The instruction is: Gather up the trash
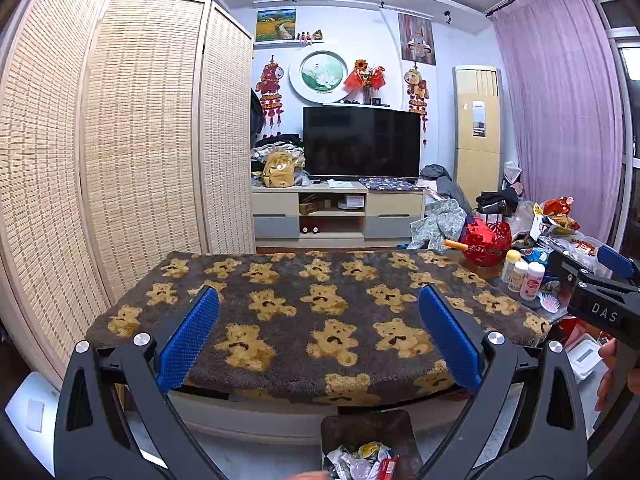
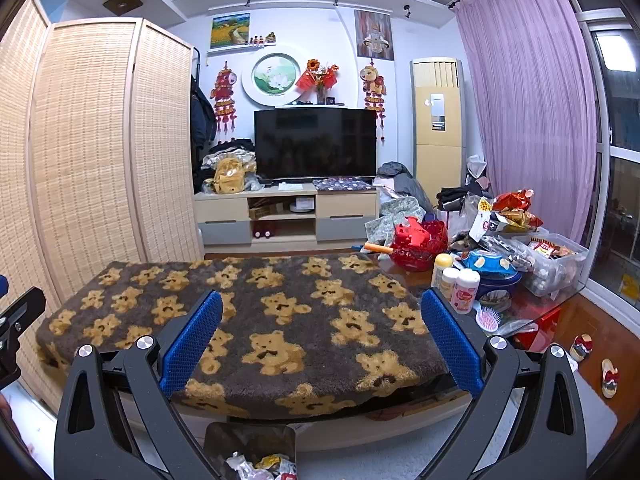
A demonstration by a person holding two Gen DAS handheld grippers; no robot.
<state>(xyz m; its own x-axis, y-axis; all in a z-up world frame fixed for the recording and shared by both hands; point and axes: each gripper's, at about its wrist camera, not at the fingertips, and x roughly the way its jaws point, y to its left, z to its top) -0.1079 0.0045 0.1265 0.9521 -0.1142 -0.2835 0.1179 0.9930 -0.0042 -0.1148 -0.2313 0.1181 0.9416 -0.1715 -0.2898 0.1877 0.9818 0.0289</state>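
Both views are evenly and brightly lit with cool, bluish indoor light, and shadows are soft. A bright panel reflects in the window (image 2: 616,53) at the upper right of the right wrist view. The television (image 1: 361,142) screen is dark with faint reflections. Fisheye distortion bows the folding screen (image 1: 100,140) and purple curtain (image 2: 528,92) towards the edges, and the corners fall into black vignette. The bear-print blanket (image 2: 248,320) is sharp; the trash bin (image 1: 370,446) at the bottom edge looks slightly soft.
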